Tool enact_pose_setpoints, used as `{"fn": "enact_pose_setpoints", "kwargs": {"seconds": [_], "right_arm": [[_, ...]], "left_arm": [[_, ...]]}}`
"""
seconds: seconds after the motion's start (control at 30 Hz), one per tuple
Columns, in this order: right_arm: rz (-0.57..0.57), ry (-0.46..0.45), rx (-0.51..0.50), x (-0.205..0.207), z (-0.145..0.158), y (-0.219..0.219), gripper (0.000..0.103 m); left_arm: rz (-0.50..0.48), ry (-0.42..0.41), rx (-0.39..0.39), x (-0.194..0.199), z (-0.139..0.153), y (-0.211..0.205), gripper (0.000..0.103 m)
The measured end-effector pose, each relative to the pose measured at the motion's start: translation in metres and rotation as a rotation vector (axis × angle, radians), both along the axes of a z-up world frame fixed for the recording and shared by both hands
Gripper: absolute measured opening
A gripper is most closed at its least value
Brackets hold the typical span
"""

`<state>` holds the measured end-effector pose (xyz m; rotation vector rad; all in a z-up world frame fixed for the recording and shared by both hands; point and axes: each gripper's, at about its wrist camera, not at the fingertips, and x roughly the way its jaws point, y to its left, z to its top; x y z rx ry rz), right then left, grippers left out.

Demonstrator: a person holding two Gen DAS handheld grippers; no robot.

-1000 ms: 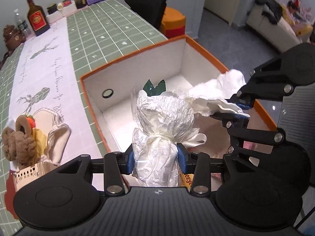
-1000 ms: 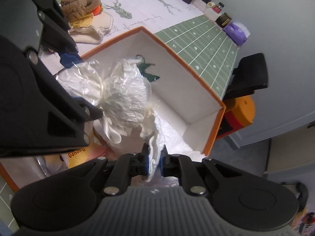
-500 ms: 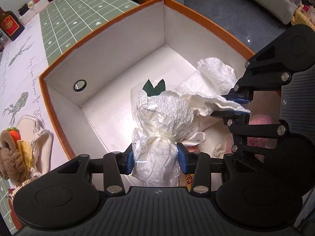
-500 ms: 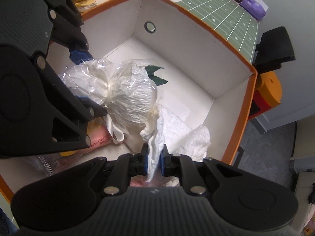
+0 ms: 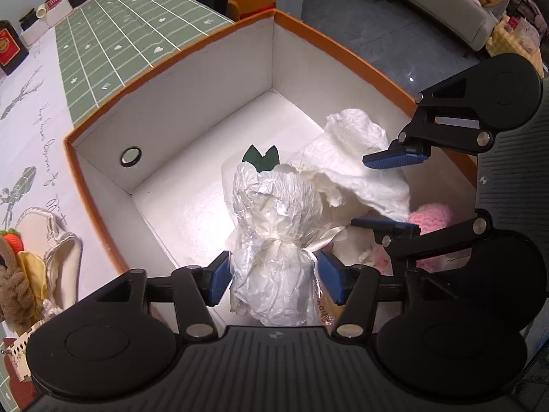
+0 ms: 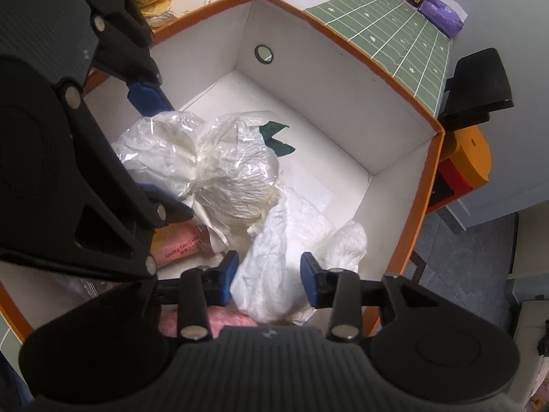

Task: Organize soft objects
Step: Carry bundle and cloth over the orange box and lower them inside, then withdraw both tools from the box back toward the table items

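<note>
A white bundle (image 5: 274, 226) wrapped in clear film, with a green leaf tip, lies inside the orange-rimmed white box (image 5: 206, 96). My left gripper (image 5: 274, 281) straddles its tied lower end; the jaws are opening and the blue pads stand just off the film. In the right wrist view the bundle (image 6: 219, 171) sits by the left gripper (image 6: 161, 151). A crumpled white cloth (image 6: 274, 257) lies between the pads of my right gripper (image 6: 269, 283), whose jaws are also opening and no longer pinch it. That right gripper (image 5: 391, 190) also shows over the cloth (image 5: 360, 158).
A pink fluffy item (image 5: 429, 219) and a pink packet (image 6: 178, 243) lie on the box floor. On the table left of the box are a cream bag (image 5: 58, 257) and a brown plush (image 5: 13, 292). A bottle (image 5: 8, 48), a black chair (image 6: 477, 82) and an orange stool (image 6: 470, 158) lie beyond.
Both grippers sank into the box with their loads. Their jaws then spread, so the bundle and the cloth are let go and rest in the box.
</note>
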<state>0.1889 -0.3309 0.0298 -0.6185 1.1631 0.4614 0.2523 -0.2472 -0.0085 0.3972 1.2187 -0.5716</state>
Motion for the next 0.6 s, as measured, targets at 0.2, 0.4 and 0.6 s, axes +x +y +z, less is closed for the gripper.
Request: {"fn": "enact_pose_setpoints", "kwargs": {"seconds": [0.2, 0.4, 0.6], "right_arm": [[-0.001, -0.036, -0.032, -0.007, 0.016, 0.01, 0.058], [-0.03, -0.081, -0.051, -0.015, 0.037, 0.023, 0.064], [-0.08, -0.151, -0.065, -0.025, 0.053, 0.047, 0.064]], "left_arm": [[0.009, -0.034, -0.06, -0.007, 0.017, 0.017, 0.074], [0.012, -0.098, -0.121, -0.028, 0.042, 0.04, 0.074], [0.033, -0.215, -0.172, -0.052, 0.07, 0.071, 0.074]]}}
